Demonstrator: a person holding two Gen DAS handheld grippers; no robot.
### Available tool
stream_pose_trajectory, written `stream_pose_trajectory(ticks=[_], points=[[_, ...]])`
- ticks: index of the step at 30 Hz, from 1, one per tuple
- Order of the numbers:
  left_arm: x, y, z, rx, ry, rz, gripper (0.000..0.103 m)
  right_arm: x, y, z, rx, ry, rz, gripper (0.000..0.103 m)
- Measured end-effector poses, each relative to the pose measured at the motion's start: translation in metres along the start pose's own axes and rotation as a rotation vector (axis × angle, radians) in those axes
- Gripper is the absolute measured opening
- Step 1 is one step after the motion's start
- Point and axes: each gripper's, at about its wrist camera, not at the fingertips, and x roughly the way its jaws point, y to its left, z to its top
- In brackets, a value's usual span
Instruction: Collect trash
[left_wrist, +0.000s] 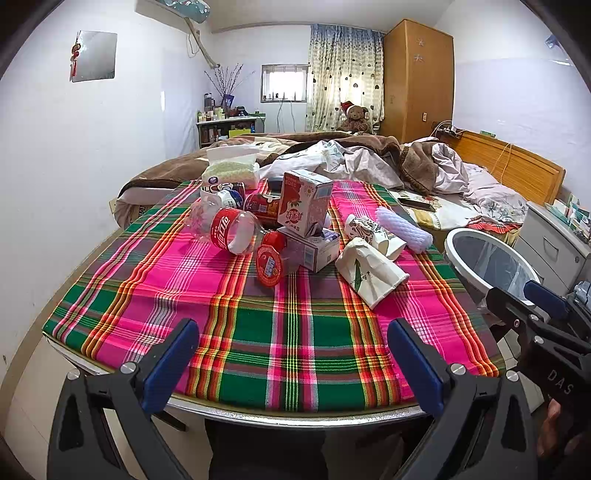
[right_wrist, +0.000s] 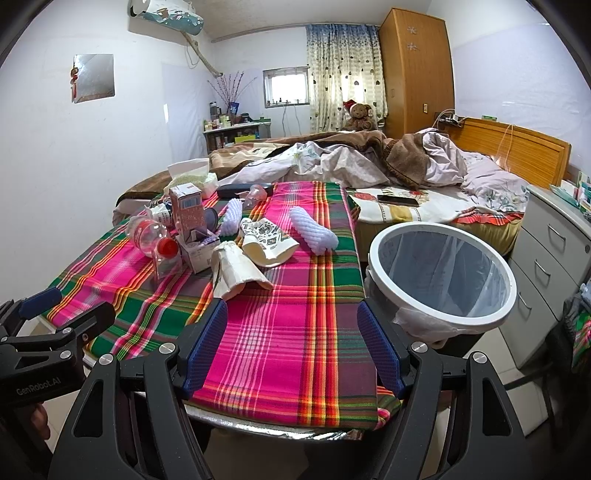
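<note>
Table (left_wrist: 258, 408) under plaid cloth (left_wrist: 295, 332) — bottle (left_wrist: 225, 229), cartons (left_wrist: 306, 205), paper cups (left_wrist: 369, 273) scattered.

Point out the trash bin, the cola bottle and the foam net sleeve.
trash bin (right_wrist: 436, 319), right wrist view, near white rim.
cola bottle (left_wrist: 225, 230), left wrist view, red label.
foam net sleeve (right_wrist: 314, 230), right wrist view, middle.
</note>
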Motion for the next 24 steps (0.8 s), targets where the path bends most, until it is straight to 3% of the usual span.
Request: stream_pose_trajectory(ticks=[24], points=[[0.0015, 0.0034, -0.0009, -0.005, 0.002, 0.001, 0.103, 0.0000, 0.0006, 0.0008, -0.007, -0.003, 0.000, 0.074]])
